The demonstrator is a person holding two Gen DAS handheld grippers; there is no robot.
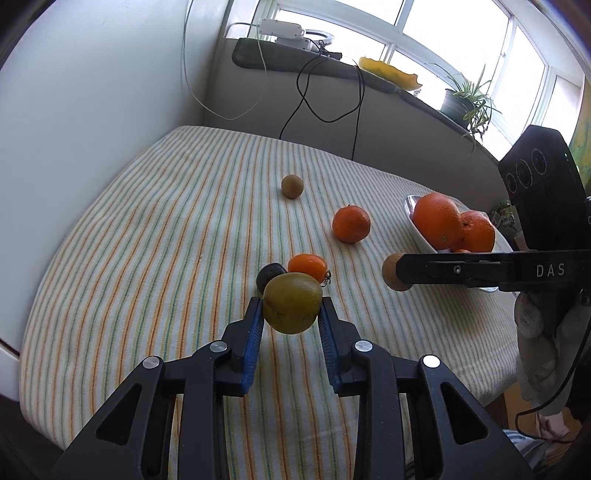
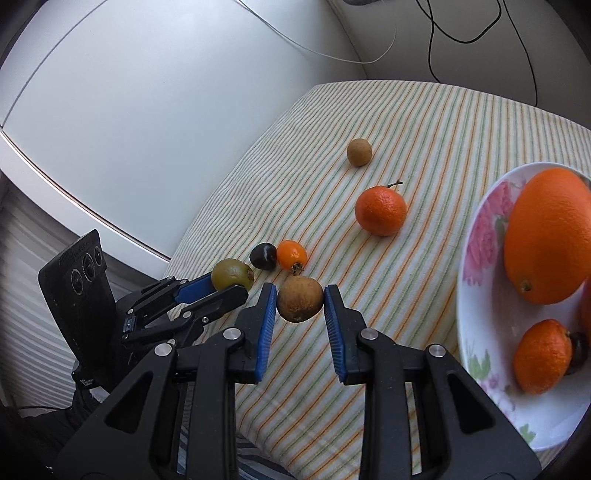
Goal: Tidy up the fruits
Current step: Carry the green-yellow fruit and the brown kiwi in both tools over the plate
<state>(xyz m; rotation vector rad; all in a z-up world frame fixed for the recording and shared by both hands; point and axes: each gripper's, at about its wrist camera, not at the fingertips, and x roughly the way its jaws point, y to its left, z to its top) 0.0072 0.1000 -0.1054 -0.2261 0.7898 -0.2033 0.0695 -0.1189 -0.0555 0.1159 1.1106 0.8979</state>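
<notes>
Left wrist view: the left tongs [image 1: 291, 308] grip a green fruit [image 1: 292, 302] above the striped surface [image 1: 147, 240], a dark plum [image 1: 266, 275] and small orange [image 1: 307, 266] just beyond. Right wrist view: the right tongs [image 2: 300, 300] clasp a brown fruit [image 2: 300, 298] beside the floral bowl [image 2: 484, 236] of oranges [image 2: 550, 236]; farther off lie a tangerine [image 2: 380, 210] and a kiwi [image 2: 359, 152].

My striped cloth [image 1: 155, 229] covers the tabletop. At upper centre of the left view black cables [image 1: 325, 107] hang from the sill [image 1: 332, 66], where a white device [image 1: 280, 29] sits. A yellow dish [image 1: 391, 72] and potted plant [image 1: 467, 99] stand toward upper right.
</notes>
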